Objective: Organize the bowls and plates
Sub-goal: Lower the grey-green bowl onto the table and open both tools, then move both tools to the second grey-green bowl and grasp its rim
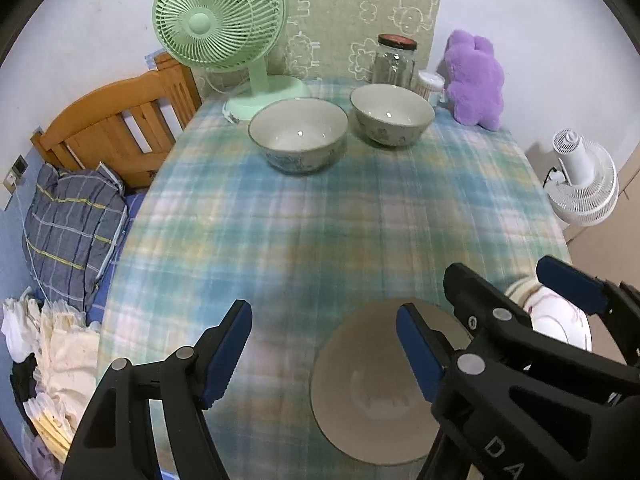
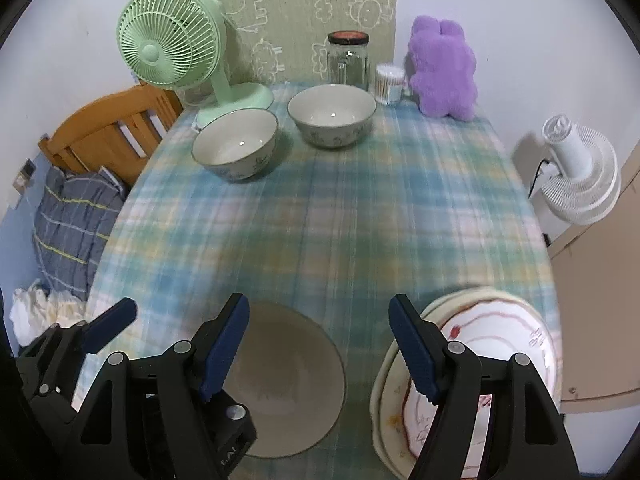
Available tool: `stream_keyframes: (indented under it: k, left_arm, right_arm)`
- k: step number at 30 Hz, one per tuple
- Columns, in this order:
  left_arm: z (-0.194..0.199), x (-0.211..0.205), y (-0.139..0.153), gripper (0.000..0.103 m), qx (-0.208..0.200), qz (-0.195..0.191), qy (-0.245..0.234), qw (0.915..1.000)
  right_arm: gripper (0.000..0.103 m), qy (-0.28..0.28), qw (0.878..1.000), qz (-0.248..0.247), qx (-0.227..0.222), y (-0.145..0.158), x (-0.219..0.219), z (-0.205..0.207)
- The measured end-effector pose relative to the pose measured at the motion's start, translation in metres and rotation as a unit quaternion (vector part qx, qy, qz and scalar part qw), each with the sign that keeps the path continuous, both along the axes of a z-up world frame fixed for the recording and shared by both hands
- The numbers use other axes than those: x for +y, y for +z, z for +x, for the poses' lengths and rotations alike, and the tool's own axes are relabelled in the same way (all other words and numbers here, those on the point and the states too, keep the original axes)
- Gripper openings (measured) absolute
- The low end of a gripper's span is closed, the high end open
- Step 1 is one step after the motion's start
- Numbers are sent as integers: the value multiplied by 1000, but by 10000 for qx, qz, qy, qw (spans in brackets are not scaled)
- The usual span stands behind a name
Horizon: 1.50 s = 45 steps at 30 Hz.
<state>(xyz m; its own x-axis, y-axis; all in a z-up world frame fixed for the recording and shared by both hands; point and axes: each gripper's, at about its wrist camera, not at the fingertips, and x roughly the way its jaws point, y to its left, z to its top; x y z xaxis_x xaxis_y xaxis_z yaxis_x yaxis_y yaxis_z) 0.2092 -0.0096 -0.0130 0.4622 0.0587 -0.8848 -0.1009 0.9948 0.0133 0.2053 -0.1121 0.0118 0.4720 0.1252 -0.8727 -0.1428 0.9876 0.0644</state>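
Both tools wide open, empty, left tool (image 1: 324,354), right tool (image 2: 318,346), above bowl (image 2: 288,384)

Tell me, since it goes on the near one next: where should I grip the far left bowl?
Grip the left bowl by its rim, one finger inside, one outside, coming down from above on the near side. It stands upright and empty, too wide to span; the fan crowds its far side.

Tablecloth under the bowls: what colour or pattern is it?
The tablecloth is a pale blue, green and yellow plaid; the right wrist view shows it best.
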Motion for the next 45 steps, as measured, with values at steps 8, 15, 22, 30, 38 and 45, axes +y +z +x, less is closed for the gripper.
stream_keyframes:
  k: [8,15,22,30,38,45]
  left_arm:
    - [36,26,13,76,-169,-203,-75,9996]
    - [77,44,18,75,-183,87,17,9998]
    - [119,62,21,76,-432,295,20,9986]
    - [161,75,4,72,-499,458,4,9977]
    - [196,87,-23,66,-395,390,-110,9984]
    - [217,92,-50,57,-254,439,-152,9986]
  right_arm:
    - [76,98,9998,96,-159,14,20,33]
    - [76,122,9994,73,-310,21,44,74]
    - [76,78,9990,153,-406,25,61,114]
    - [71,-41,9987,201,-462,13,78,163]
    - [62,-159,9991,246,-306,-14,88,199]
    - [50,-243,9995,132,-141,-41,96,223]
